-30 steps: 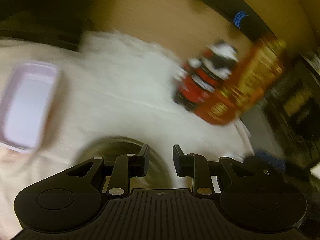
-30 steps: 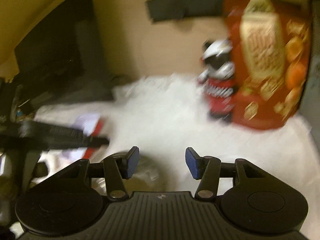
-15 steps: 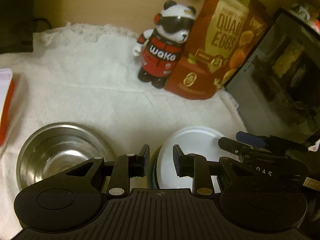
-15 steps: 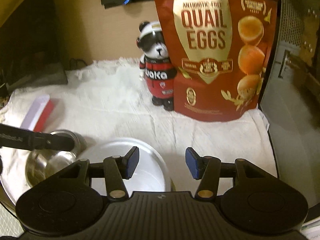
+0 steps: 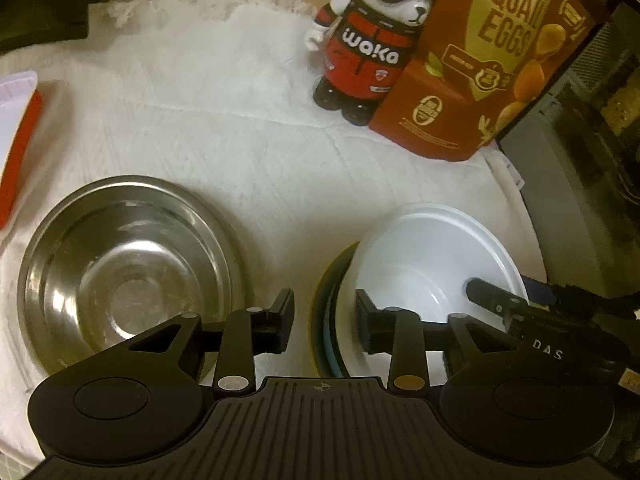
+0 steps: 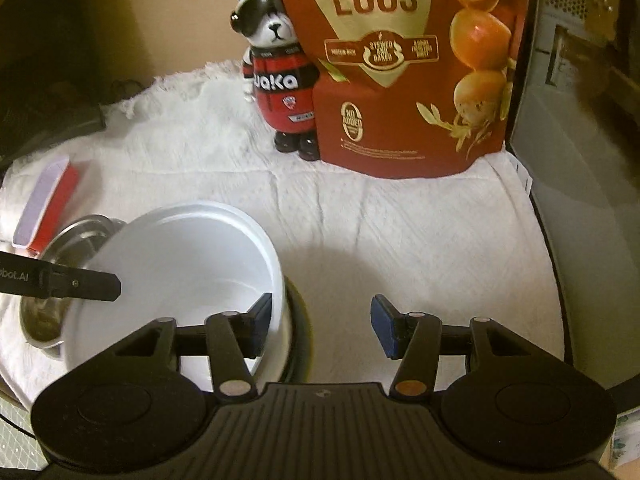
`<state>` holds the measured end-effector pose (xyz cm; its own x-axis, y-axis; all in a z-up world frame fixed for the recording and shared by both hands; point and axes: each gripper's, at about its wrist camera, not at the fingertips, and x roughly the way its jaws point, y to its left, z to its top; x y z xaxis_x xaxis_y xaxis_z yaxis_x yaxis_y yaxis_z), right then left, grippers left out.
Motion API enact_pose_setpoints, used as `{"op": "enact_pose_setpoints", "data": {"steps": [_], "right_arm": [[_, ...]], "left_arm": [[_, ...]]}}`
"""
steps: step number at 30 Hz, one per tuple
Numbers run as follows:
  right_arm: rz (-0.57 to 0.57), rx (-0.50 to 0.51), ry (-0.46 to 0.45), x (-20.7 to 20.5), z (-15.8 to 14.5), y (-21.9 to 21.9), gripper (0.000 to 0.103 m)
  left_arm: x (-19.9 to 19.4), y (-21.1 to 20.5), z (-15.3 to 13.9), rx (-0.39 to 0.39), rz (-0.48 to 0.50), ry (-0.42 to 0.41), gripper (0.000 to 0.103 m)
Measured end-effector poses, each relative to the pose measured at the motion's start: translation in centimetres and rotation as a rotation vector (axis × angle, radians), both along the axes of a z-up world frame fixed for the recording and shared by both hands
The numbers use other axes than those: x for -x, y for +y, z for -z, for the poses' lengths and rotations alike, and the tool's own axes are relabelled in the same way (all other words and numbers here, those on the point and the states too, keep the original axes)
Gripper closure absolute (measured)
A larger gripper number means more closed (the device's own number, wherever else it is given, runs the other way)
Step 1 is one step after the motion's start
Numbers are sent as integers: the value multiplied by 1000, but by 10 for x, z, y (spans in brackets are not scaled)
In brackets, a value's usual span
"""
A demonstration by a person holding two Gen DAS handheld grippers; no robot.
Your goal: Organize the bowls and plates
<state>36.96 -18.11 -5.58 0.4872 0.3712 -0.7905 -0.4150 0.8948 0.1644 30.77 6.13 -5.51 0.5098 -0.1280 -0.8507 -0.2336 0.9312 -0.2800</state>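
Note:
A white bowl (image 5: 432, 256) (image 6: 180, 264) sits nested on a darker dish with a yellow-green rim (image 5: 322, 312) (image 6: 298, 320). A steel bowl (image 5: 120, 264) (image 6: 76, 240) stands just to its left on the white cloth. My left gripper (image 5: 324, 314) straddles the white bowl's left rim, one finger inside and one outside. Its jaws are opening and the pads do not press on the rim. My right gripper (image 6: 320, 320) straddles the bowl's right rim the same way, open and not touching. Its finger (image 5: 496, 300) shows over the bowl in the left wrist view.
A panda figure (image 5: 372, 44) (image 6: 280, 80) and a red quail-egg bag (image 5: 480, 64) (image 6: 412, 68) stand at the back. A red and white box (image 5: 16, 140) (image 6: 48, 204) lies at the left. A grey appliance (image 6: 580, 140) borders the white cloth (image 5: 220, 120) on the right.
Both grippers have dropped down and closed in on the nested bowls, which now fill the lower view. The left jaws stand wider than before; the right jaws look unchanged.

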Motion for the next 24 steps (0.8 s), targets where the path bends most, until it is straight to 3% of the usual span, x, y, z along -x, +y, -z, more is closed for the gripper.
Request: {"op": "enact_pose_setpoints", "data": {"steps": [11, 17, 21, 24], "right_arm": [[-10, -2, 24, -10, 8, 5, 50], [-21, -175, 276, -26, 35, 1, 50], [-36, -222, 364, -29, 48, 5, 50], [-43, -260, 421, -31, 54, 6, 47]], "left_arm": [[-5, 0, 7, 22, 4, 24, 65], [-14, 6, 27, 107, -6, 81, 63], [-18, 1, 32, 106, 20, 95, 67], [-23, -2, 38, 112, 37, 122, 65]]}}
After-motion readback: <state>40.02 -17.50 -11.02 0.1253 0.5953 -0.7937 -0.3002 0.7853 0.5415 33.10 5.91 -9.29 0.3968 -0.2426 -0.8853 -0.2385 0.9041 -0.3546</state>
